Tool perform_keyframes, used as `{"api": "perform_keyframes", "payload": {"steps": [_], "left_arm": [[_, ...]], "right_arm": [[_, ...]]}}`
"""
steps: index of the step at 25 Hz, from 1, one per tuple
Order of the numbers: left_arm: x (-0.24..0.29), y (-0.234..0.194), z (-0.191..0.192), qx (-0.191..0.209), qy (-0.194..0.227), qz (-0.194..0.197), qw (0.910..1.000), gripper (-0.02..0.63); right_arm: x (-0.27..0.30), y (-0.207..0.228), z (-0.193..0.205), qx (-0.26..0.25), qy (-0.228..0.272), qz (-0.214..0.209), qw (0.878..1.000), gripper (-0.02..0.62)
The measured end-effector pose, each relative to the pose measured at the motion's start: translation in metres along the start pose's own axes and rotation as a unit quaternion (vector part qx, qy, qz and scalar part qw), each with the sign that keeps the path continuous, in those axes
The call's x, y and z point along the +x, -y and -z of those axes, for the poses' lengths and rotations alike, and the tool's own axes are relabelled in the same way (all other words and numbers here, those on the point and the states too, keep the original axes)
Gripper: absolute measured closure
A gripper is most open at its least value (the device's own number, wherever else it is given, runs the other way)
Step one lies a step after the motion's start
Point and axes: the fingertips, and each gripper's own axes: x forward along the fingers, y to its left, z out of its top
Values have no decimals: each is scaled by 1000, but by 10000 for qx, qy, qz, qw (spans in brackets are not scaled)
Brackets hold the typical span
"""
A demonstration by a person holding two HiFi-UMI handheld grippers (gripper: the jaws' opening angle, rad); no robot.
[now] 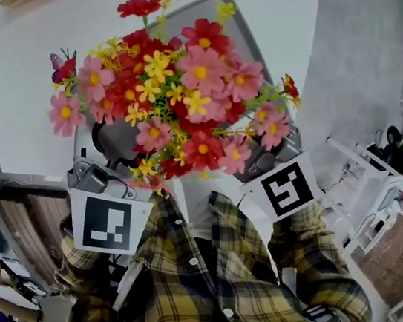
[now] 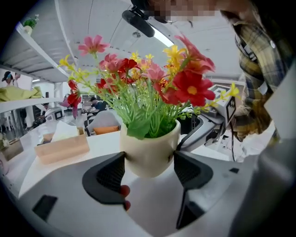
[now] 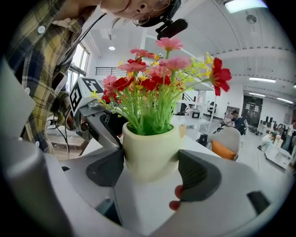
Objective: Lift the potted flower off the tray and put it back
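Observation:
The potted flower fills the middle of the head view as a bunch of red, pink and yellow blooms (image 1: 177, 100) close under the camera, hiding its pot there. The cream pot (image 2: 150, 150) hangs between my left gripper's (image 2: 148, 171) black pads, which press its sides. From the opposite side my right gripper (image 3: 150, 169) is shut on the same pot (image 3: 150, 152). In the head view the left gripper (image 1: 102, 175) and right gripper (image 1: 268, 158) show below the blooms. The grey tray (image 1: 246, 33) lies on the white table behind and below the flowers, mostly covered by them.
The white table (image 1: 28, 107) spreads round the tray. A wooden block (image 2: 62, 148) lies on it to the left. A white rack (image 1: 369, 176) stands on the floor at the right. The person's plaid shirt (image 1: 206, 291) fills the near edge.

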Motion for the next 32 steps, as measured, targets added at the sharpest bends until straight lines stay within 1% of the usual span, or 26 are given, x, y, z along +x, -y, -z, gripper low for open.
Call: {"api": "perform_keyframes", "payload": {"steps": [3,10,16,19,32], "left_arm": [[-1,0,0,1,-101,32,9999,284],[-3,-1,0,-53,-128,-14,9999,284],[-5,-2,2,-1,-214,-86,9997,284],[-5,-2,2,-14,-238,-92,9997,284],[-5,-1,2,-47,-328,-77,9994,284]], "right_arm": [[0,-1,-1,12,-18,8,10000,238],[1,-3,-2,74,-16,-75,9999,238],[4,-4,-1,180,22,-110,9998,238],[3,-4,-2,154,17,-120,9998,238],[3,-6,-1,199,-129,-126,9996,238]]}}
